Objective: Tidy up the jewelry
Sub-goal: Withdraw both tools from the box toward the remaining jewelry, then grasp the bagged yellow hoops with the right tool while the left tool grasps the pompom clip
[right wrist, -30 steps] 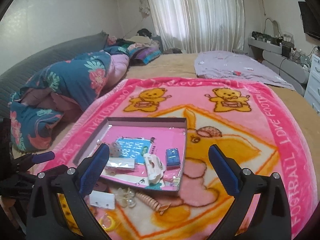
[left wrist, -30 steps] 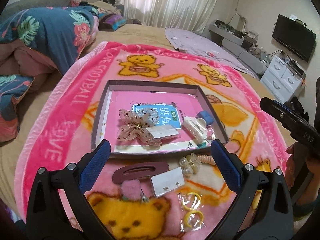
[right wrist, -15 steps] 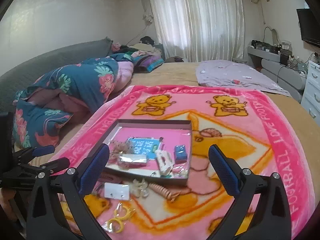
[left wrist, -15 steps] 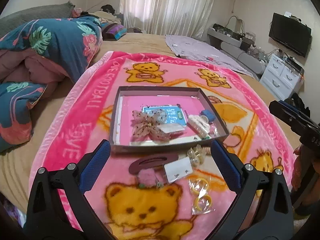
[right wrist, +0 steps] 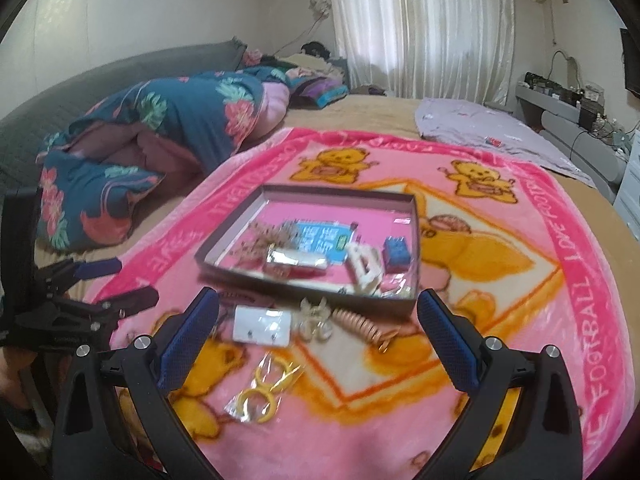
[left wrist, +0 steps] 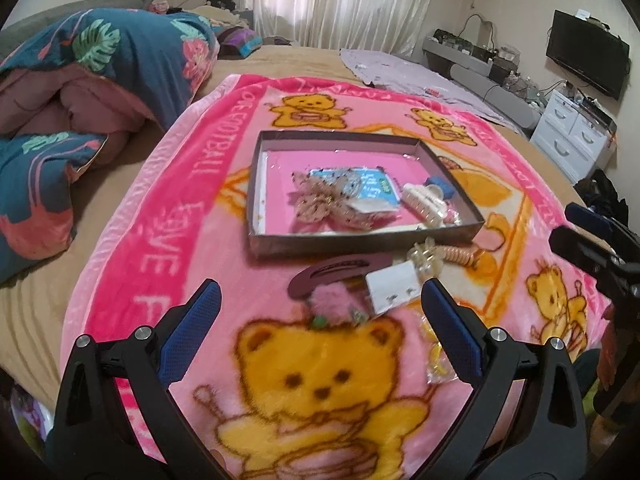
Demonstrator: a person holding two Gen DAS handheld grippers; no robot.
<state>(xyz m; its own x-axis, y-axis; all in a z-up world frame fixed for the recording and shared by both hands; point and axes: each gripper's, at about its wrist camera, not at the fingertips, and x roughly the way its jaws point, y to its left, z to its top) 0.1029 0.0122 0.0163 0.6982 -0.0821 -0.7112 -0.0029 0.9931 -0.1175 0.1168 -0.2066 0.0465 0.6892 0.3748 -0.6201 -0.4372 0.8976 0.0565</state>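
Observation:
A shallow box tray point(left wrist: 362, 240) point(right wrist: 224, 240) lies on the pink bear blanket and holds a lace bow point(left wrist: 320, 200), a blue card, a white claw clip point(left wrist: 424, 204) point(right wrist: 366, 266) and a small blue item point(right wrist: 396, 254). In front of it lie a maroon hair clip point(left wrist: 340, 274), a pink pompom point(left wrist: 332, 306), a white earring card point(left wrist: 394, 286) point(right wrist: 262, 324), a clear clip point(right wrist: 316, 318), a coil hair tie point(right wrist: 358, 322) and bagged yellow hoops point(right wrist: 260, 394). My left gripper point(left wrist: 318, 334) and right gripper point(right wrist: 318, 338) are open, empty and held back above the blanket.
A folded floral quilt point(left wrist: 80, 92) lies left of the blanket point(left wrist: 168, 216). A lilac sheet point(right wrist: 500, 136) lies at the far right of the bed. A TV point(left wrist: 586, 58) and white drawers point(left wrist: 576, 132) stand by the right wall.
Both grippers have pulled back and up from the tray, so the tray and loose items look smaller and farther. Both stay open and empty.

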